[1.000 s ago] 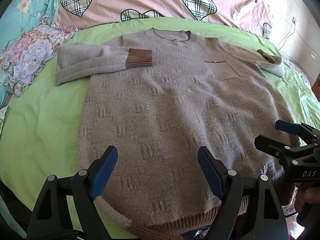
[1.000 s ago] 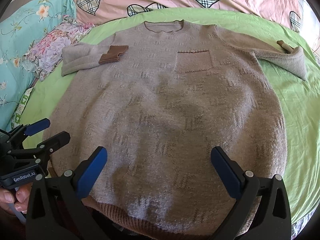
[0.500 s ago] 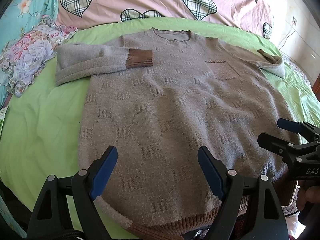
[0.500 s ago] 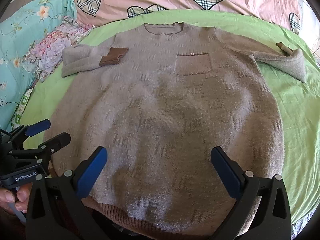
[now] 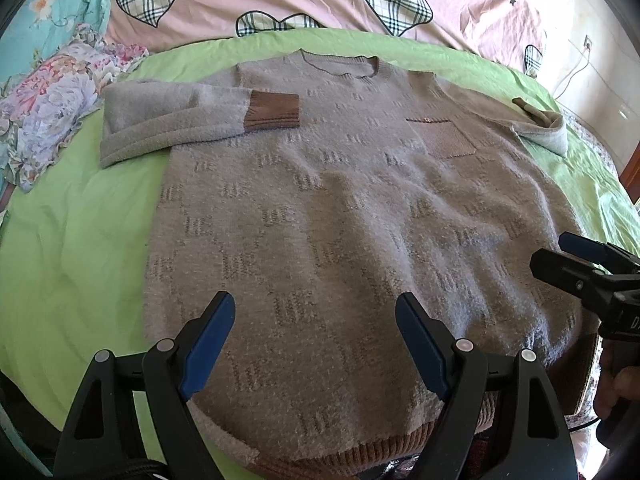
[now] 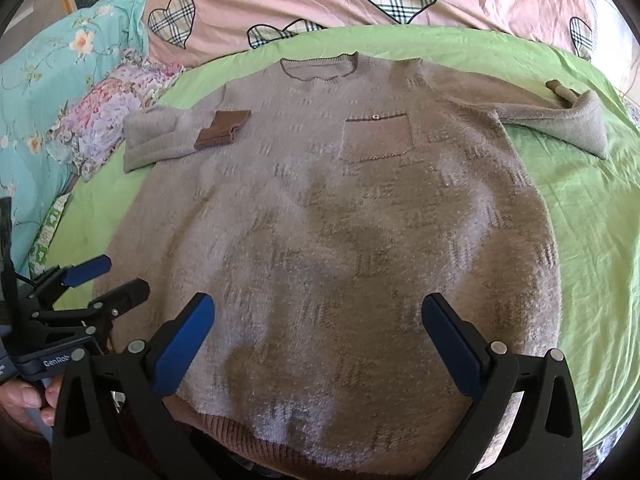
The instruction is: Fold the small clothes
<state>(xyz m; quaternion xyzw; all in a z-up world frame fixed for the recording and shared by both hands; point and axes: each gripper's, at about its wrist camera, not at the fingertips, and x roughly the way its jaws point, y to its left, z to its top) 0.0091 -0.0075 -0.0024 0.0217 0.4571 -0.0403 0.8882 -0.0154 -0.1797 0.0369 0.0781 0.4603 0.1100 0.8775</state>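
**One sleeve folded, the rest of the sweater not yet**

The grey-brown knitted sweater with brown ribbed cuffs [image 5: 340, 216] lies flat, front side up, on the bed with the light green sheet [image 5: 72, 248]. On the left, one sleeve [image 5: 192, 116] is already folded in, and its brown cuff [image 5: 272, 110] rests on the chest. The left hand-held gripper [image 5: 316, 340] hovers over the lower hem, jaws apart, grasping nothing. The right hand-held gripper [image 6: 320, 344] is also released above the hem and holds nothing. On the right, the other sleeve [image 6: 560, 120] lies stretched out on the sheet. I judge the task is at an early stage: this sleeve and the body fold are left.
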